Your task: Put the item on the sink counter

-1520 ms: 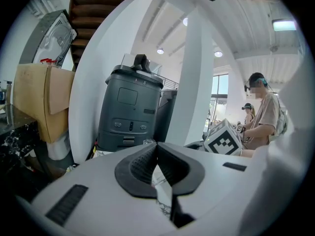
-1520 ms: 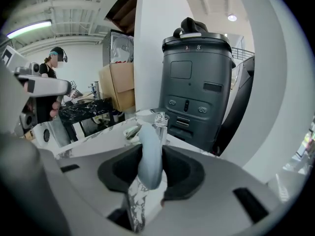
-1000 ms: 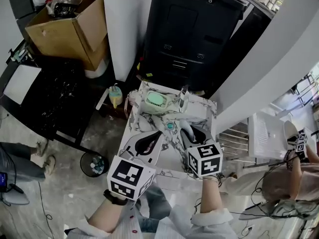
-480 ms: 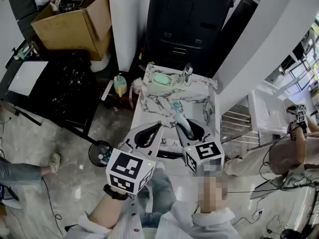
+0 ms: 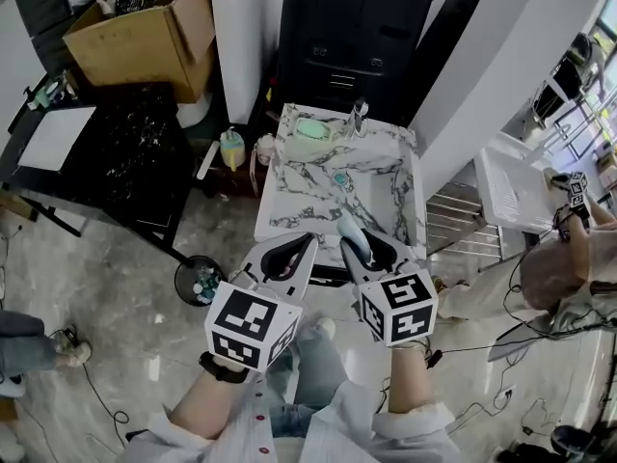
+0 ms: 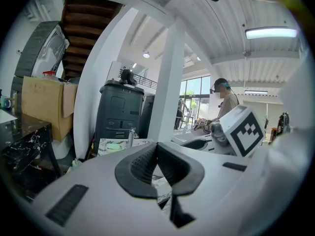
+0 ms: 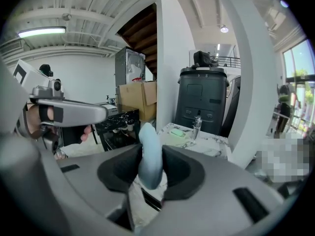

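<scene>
A pale blue, rounded item (image 5: pixel 347 230) sticks up between the pads of my right gripper (image 5: pixel 357 249), which is shut on it just over the near edge of the marble sink counter (image 5: pixel 289 196). The right gripper view shows the same item (image 7: pixel 149 141) upright in the jaws, with the counter (image 7: pixel 216 146) and its faucet (image 7: pixel 197 124) beyond. My left gripper (image 5: pixel 307 247) hangs beside it to the left, shut with nothing in it. Its pads meet at the tips in the left gripper view (image 6: pixel 157 145).
On the counter stand a green soap dish (image 5: pixel 310 129), a faucet (image 5: pixel 359 116) and a teal drain plug (image 5: pixel 339 177). A black cabinet (image 5: pixel 357 27) stands behind, a black table (image 5: pixel 116 162) and cardboard box (image 5: pixel 145 32) left, and a small bin (image 5: pixel 198 283) and yellow bottle (image 5: pixel 231 148) on the floor. Another person (image 5: pixel 569 258) is at right.
The view has drawn back: the counter now lies farther ahead, and both grippers sit at its near edge instead of over the basin. The blue item stays gripped.
</scene>
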`<action>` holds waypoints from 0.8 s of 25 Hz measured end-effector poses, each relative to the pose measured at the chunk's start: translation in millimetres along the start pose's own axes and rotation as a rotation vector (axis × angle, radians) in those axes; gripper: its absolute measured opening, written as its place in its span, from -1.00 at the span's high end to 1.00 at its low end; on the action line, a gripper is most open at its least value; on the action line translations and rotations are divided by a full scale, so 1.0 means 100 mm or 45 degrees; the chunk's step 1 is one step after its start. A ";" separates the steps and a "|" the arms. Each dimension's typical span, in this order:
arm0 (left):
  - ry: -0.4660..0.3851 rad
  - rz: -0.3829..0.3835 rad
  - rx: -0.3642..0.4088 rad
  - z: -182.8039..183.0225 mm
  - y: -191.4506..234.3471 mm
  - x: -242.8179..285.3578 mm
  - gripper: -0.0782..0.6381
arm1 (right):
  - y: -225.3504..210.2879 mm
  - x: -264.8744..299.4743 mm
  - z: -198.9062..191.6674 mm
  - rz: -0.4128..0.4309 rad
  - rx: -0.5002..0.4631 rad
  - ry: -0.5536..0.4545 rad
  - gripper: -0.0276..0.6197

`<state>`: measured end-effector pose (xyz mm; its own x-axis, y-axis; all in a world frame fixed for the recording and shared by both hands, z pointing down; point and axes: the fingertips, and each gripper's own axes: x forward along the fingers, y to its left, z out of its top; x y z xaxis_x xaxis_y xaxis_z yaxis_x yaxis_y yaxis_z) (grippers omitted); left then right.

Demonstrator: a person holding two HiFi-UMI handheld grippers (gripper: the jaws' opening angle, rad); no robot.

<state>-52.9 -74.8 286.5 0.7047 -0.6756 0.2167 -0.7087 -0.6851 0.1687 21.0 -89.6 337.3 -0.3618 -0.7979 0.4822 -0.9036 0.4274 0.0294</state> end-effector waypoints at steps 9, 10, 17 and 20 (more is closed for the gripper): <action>-0.018 0.055 -0.009 -0.02 -0.29 -0.09 0.74 | 0.02 -0.33 -0.07 0.049 0.006 -0.035 0.51; -0.019 0.059 -0.013 -0.02 -0.34 -0.09 0.74 | 0.01 -0.38 -0.07 0.055 0.005 -0.041 0.51; -0.029 0.106 -0.048 -0.10 -0.73 -0.16 0.74 | -0.02 -0.71 -0.19 0.091 -0.019 -0.035 0.51; -0.034 0.145 -0.062 -0.14 -0.79 -0.20 0.74 | -0.03 -0.79 -0.26 0.104 -0.032 -0.026 0.51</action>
<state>-12.0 -3.3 282.6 0.6199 -0.7556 0.2118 -0.7845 -0.5900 0.1913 58.6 -17.0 322.3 -0.4388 -0.7684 0.4659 -0.8649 0.5018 0.0130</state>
